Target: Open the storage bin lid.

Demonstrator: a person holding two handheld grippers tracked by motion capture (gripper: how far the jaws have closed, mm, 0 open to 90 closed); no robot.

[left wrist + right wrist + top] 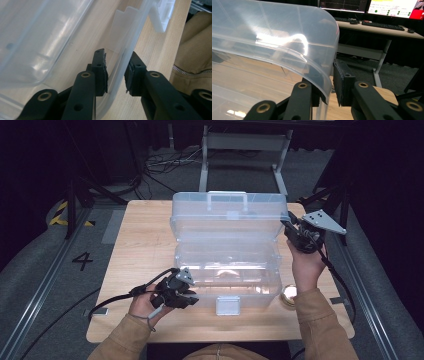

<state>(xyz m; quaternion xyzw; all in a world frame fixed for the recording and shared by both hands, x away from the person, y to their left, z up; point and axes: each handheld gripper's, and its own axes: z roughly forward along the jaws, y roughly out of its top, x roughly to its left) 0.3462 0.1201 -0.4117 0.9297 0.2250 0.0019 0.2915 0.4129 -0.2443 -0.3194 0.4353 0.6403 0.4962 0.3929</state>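
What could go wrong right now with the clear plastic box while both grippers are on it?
1. The right gripper has only the thin edge of the open lid between its jaws; it may slip out and the lid drop.
2. The left gripper straddles the front wall of the box with a gap showing, so a pull may miss or tilt it.
3. The small round thing beside the box may get knocked.

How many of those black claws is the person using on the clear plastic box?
2. The left claw straddles the front wall of the clear plastic box near its left corner; the right claw is at the raised lid's right edge.
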